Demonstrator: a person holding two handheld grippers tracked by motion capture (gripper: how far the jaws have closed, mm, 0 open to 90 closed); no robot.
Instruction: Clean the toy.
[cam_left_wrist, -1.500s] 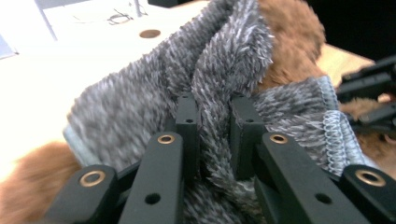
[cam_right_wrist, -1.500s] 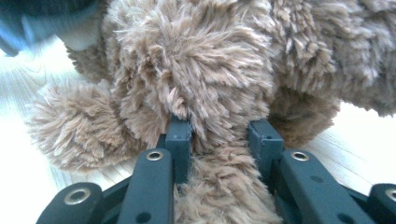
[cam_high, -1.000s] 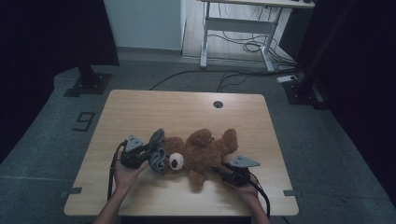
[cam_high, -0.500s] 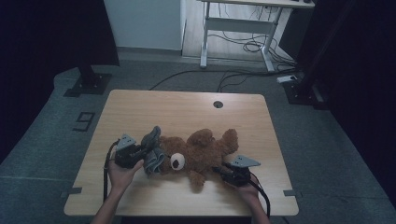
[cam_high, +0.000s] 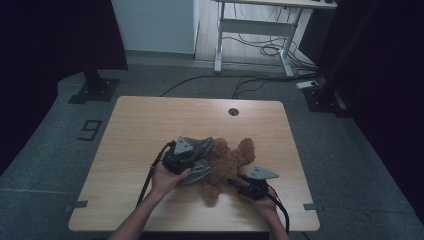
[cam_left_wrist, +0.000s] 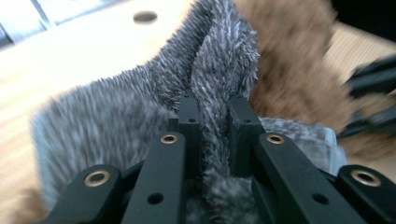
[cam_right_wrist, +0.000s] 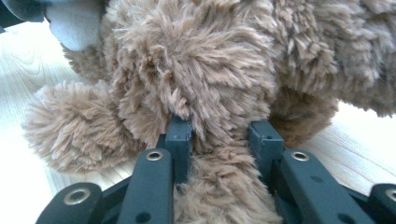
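Brown teddy bear (cam_high: 229, 165) lies on wooden table (cam_high: 150, 125), near front edge, below round cable hole (cam_high: 233, 112). Grey furry cloth (cam_high: 200, 150) drapes over bear's left end, touching it. Left gripper (cam_left_wrist: 214, 135) sits at bear's left side, jaws clenched on raised fold of grey cloth. Right gripper (cam_right_wrist: 219, 133) sits at bear's front right, jaws clamped around brown plush limb of bear. Bear's limb rests on tabletop.

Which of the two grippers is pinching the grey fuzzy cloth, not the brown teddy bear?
The left gripper: its jaws clamp a fold of the grey cloth, while the right gripper grips the brown teddy bear.
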